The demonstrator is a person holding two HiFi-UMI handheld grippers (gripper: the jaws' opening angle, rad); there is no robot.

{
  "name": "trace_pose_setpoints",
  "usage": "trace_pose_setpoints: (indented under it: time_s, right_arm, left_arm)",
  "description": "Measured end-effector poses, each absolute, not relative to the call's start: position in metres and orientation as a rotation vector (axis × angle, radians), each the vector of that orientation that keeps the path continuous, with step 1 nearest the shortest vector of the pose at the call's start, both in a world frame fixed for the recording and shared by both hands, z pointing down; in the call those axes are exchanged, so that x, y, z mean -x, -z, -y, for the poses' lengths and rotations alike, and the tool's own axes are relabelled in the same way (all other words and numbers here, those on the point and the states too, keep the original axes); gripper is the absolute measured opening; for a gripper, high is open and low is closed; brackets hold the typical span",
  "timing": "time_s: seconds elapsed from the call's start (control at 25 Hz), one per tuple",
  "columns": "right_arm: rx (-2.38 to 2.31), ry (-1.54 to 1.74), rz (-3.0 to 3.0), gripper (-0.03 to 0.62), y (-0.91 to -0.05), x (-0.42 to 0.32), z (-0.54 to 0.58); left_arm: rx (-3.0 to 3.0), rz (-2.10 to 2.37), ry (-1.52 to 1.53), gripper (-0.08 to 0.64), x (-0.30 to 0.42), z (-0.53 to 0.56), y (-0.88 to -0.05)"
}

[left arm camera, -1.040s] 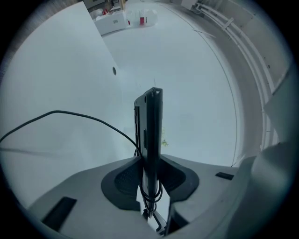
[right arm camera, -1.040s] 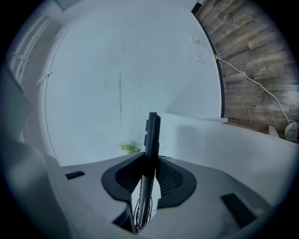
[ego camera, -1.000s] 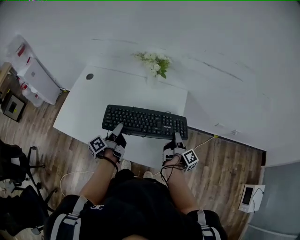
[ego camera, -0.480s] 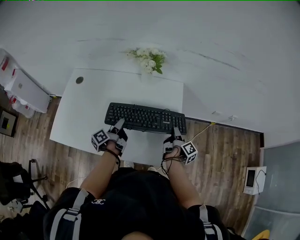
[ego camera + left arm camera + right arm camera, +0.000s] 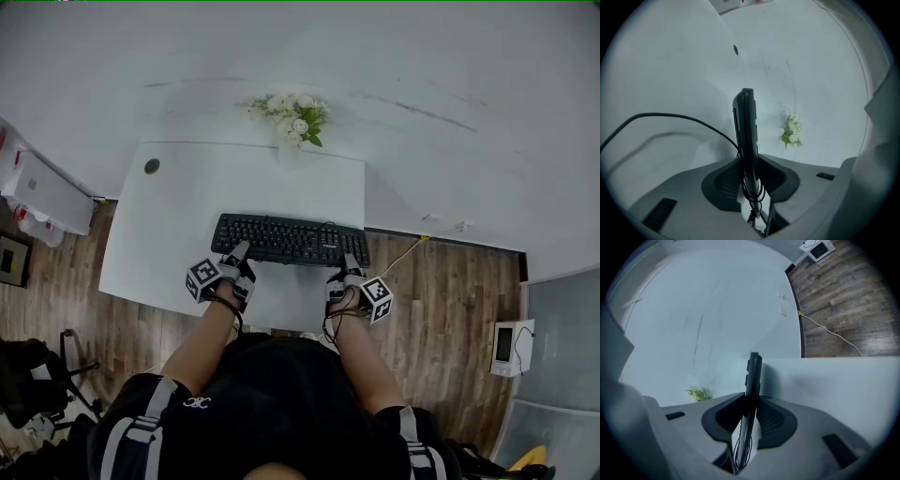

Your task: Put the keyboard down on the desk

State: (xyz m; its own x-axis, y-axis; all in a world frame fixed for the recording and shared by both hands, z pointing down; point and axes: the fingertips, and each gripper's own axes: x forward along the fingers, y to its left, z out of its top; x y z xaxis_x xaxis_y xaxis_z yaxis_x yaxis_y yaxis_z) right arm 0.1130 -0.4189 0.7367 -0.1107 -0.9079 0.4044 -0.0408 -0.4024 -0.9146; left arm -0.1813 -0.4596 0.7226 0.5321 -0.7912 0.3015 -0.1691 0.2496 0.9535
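A black keyboard (image 5: 286,241) lies level over the front half of the white desk (image 5: 178,211); I cannot tell whether it touches the top. My left gripper (image 5: 236,255) is shut on its near left edge and my right gripper (image 5: 351,267) on its near right edge. In the left gripper view the keyboard (image 5: 746,126) shows edge-on, pinched in the left gripper (image 5: 750,174), and its black cable (image 5: 670,117) loops off to the left. The right gripper view also has the keyboard (image 5: 753,376) edge-on, clamped in the right gripper (image 5: 749,414).
White flowers (image 5: 292,116) stand at the desk's back edge by the wall. A round cable hole (image 5: 152,166) sits at the back left corner. A white cabinet (image 5: 42,192) stands left of the desk. A cord (image 5: 412,248) and a white device (image 5: 511,345) lie on the wooden floor at right.
The head view has shifted, so more of the desk shows. Both grippers have kept their hold, and the keyboard now looks slightly smaller and sits a little inside the desk's right edge.
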Motion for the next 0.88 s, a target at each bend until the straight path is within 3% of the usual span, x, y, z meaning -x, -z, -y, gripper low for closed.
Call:
trace_pose_setpoints:
  time_s: [0.44, 0.88]
  right_arm:
    - [1.533, 1.698, -1.102, 0.092, -0.762, -0.107, 0.415]
    - [1.73, 1.862, -1.131, 0.167, -0.784, -0.108, 0.403]
  left_arm:
    - [-1.163, 1.022, 0.391, 0.093, 0.188, 0.445, -0.761]
    - [-1.082, 1.122, 0.12, 0.194, 0.195, 0.429, -0.788]
